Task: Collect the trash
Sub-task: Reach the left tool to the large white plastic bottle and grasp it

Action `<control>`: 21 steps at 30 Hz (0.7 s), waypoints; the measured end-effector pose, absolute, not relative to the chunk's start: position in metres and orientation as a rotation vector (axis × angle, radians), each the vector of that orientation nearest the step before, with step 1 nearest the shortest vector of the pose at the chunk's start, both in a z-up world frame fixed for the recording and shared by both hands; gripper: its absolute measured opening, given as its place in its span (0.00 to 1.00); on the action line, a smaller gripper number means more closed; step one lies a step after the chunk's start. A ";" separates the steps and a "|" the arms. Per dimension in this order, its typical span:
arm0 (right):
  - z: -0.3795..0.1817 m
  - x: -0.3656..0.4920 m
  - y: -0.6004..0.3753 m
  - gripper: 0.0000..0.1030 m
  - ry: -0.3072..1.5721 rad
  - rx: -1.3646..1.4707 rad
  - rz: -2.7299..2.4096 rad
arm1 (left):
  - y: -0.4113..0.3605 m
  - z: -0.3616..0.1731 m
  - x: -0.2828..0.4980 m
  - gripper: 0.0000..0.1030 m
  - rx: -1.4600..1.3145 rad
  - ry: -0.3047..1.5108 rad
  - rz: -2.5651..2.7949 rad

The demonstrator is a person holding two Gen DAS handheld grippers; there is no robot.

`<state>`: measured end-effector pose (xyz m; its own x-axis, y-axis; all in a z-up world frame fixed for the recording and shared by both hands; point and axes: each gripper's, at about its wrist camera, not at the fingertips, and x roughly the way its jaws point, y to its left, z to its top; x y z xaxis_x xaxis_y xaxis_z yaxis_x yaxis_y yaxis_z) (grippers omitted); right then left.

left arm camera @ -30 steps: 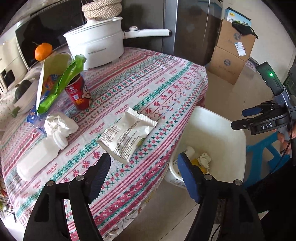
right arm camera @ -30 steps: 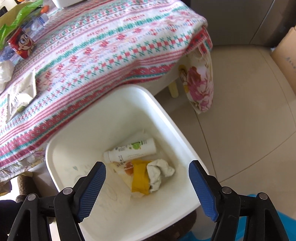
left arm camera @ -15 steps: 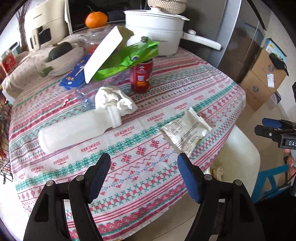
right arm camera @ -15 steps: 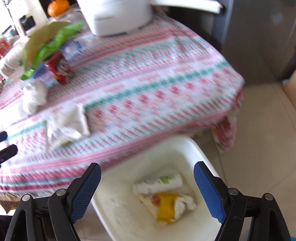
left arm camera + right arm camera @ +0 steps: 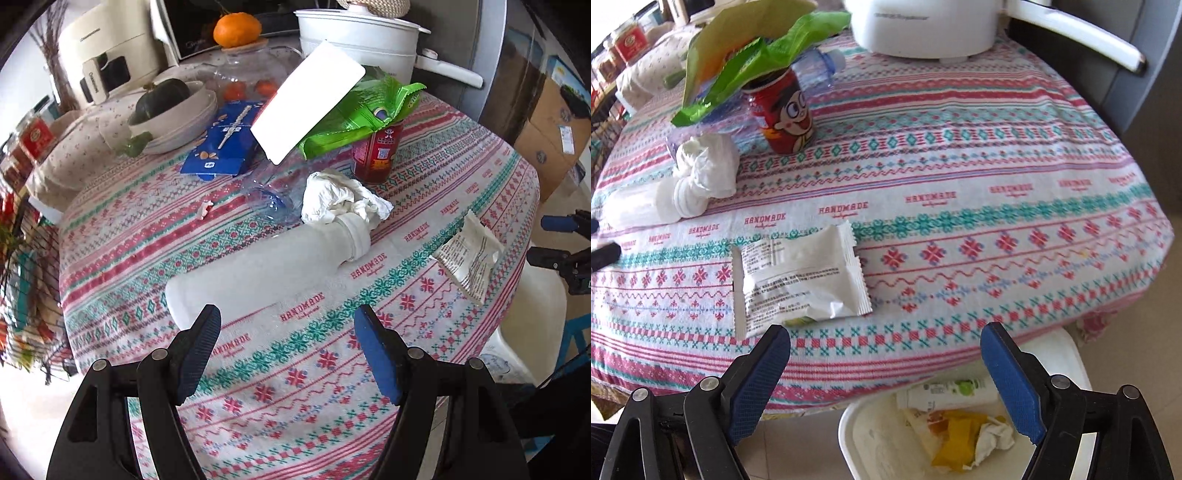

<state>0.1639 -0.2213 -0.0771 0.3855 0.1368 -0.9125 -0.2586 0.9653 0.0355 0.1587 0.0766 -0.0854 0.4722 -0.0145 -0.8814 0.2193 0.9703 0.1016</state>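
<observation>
Now both tools hang empty over the surface: the left tool with jaws apart just below the white bottle at centre frame, the right tool, whose jaws have just been opening with nothing between them, low in its frame beside the white wrapper. The bin sits tucked under the surface's edge at lower right, presumably so trash drops straight in. Its far side is cut off, and the crumpled tissue hides the bottle's cap end.

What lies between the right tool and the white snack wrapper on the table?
Nothing but bare patterned tablecloth. In the right wrist view the open right tool hovers just short of the white snack wrapper, its left fingertip near the wrapper's lower edge.
</observation>
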 end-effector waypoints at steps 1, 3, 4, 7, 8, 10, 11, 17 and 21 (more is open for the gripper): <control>-0.080 0.166 -0.218 0.85 1.153 -0.134 0.249 | 0.077 -0.086 0.163 0.75 0.244 1.074 -0.157; -0.085 0.172 -0.214 0.85 1.163 -0.154 0.240 | 0.077 -0.089 0.175 0.75 0.308 1.085 -0.197; -0.087 0.173 -0.213 0.85 1.168 -0.157 0.238 | 0.075 -0.091 0.181 0.75 0.335 1.093 -0.223; -0.090 0.177 -0.210 0.85 1.177 -0.155 0.243 | 0.069 -0.098 0.200 0.75 0.398 1.138 -0.322; -0.090 0.178 -0.210 0.85 1.178 -0.155 0.244 | 0.067 -0.102 0.207 0.75 0.422 1.158 -0.348; -0.090 0.180 -0.208 0.85 1.176 -0.157 0.245 | 0.061 -0.111 0.218 0.75 0.472 1.192 -0.363; -0.089 0.180 -0.208 0.85 1.174 -0.158 0.247 | 0.060 -0.115 0.223 0.75 0.493 1.209 -0.366; -0.089 0.182 -0.208 0.85 1.168 -0.157 0.257 | 0.054 -0.134 0.228 0.73 0.561 1.271 -0.366; -0.092 0.186 -0.211 0.85 1.177 -0.169 0.252 | 0.060 -0.135 0.223 0.65 0.437 1.319 -0.315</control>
<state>0.1856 -0.2108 -0.0923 0.3605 0.1063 -0.9267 -0.2824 0.9593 0.0002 0.2229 0.0603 -0.1351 0.2259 0.0239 -0.9739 0.4613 0.8779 0.1285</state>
